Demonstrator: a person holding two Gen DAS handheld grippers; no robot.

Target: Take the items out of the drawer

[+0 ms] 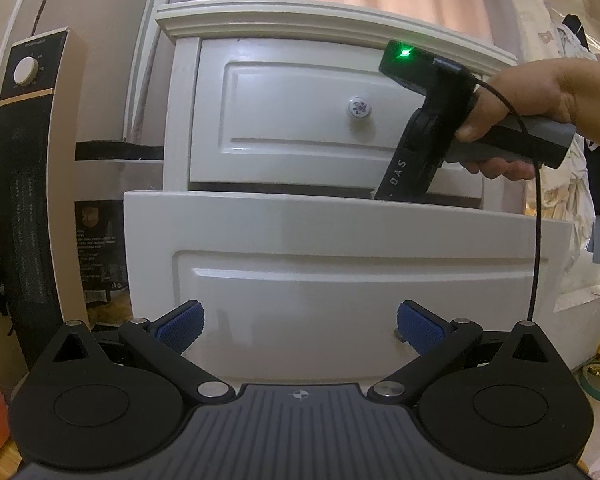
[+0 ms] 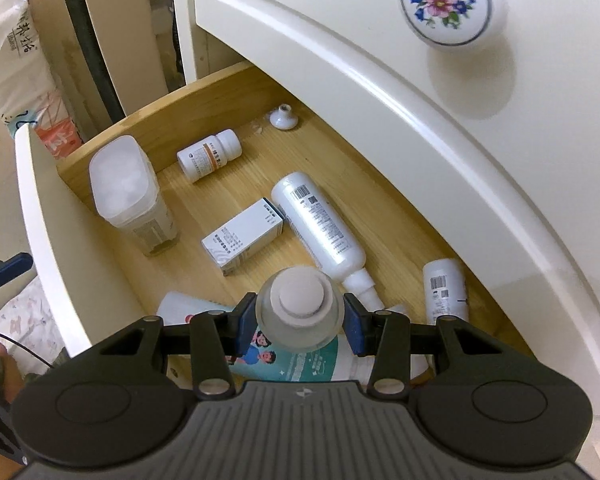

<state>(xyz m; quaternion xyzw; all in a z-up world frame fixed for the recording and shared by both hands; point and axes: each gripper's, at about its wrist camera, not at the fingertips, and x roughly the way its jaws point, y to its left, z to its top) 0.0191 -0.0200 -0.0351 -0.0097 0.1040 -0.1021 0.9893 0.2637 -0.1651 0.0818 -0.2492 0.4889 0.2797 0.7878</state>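
Note:
The lower drawer [image 1: 340, 216] of a white cabinet is pulled open. In the right wrist view my right gripper [image 2: 298, 322] is shut on a frosted glass bottle with a white cap [image 2: 298, 304], seen from above inside the drawer [image 2: 220, 92]. Around it lie a white pill bottle [image 2: 210, 155], a small white box [image 2: 242, 236], a long white bottle [image 2: 318, 224], a clear square container [image 2: 124, 188], a small white bottle [image 2: 446, 288] and a printed bottle [image 2: 300, 360]. My left gripper [image 1: 300, 326] is open and empty before the drawer front. The right gripper body [image 1: 416, 148] reaches down into the drawer.
The upper drawer is closed, with a floral knob [image 1: 358, 107], also close in the right wrist view [image 2: 446, 4]. A loose white knob [image 2: 284, 118] lies at the drawer's back. A black heater [image 1: 28, 184] stands left of the cabinet. Clothes [image 1: 572, 184] hang on the right.

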